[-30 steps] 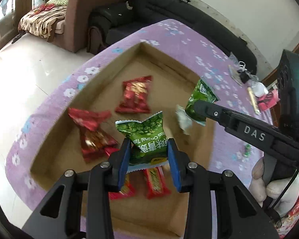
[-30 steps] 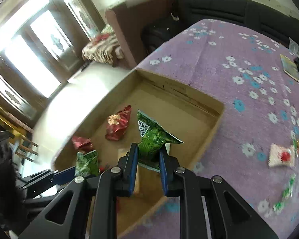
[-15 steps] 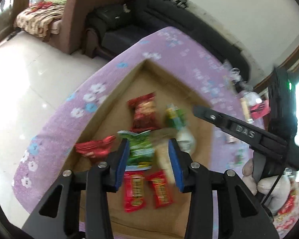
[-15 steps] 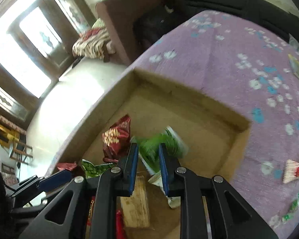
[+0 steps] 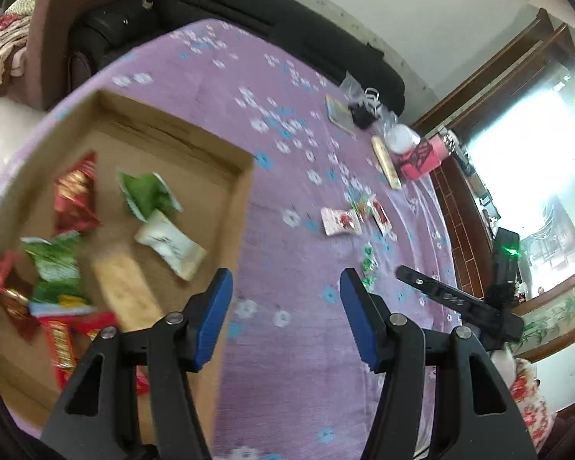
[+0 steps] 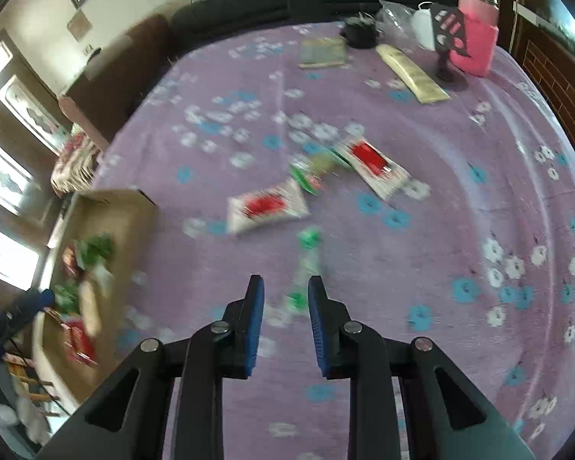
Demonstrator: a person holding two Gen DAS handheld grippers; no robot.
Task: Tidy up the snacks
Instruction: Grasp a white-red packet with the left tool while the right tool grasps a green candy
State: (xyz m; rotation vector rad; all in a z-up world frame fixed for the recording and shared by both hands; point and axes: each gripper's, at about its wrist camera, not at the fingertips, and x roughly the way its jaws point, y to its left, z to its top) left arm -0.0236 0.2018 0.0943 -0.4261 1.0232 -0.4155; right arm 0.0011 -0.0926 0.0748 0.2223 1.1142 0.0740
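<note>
A cardboard box [image 5: 245, 191] at the left holds several snack packets: red ones [image 5: 74, 199], green ones [image 5: 145, 195], a white one [image 5: 170, 245] and a tan bar [image 5: 126, 291]. My left gripper [image 5: 285, 280] is open and empty, over the purple cloth just right of the box. My right gripper [image 6: 285, 287] is open and empty, above a strip of green candies [image 6: 304, 268]. Two white-and-red packets [image 6: 266, 207] [image 6: 372, 163] and a small green packet [image 6: 306, 176] lie loose on the cloth ahead. The box also shows at the left of the right wrist view [image 6: 115, 207].
A purple flowered cloth [image 6: 460, 211] covers the table. At its far edge stand a pink container [image 6: 475, 46], a tan flat pack [image 6: 412, 73], a booklet [image 6: 322, 51] and a black object [image 6: 358, 32]. A dark sofa [image 5: 287, 23] stands behind.
Both grippers let go of their green packets, which now lie in the box. Both opened and swung right, away from the box, toward the loose snacks on the cloth.
</note>
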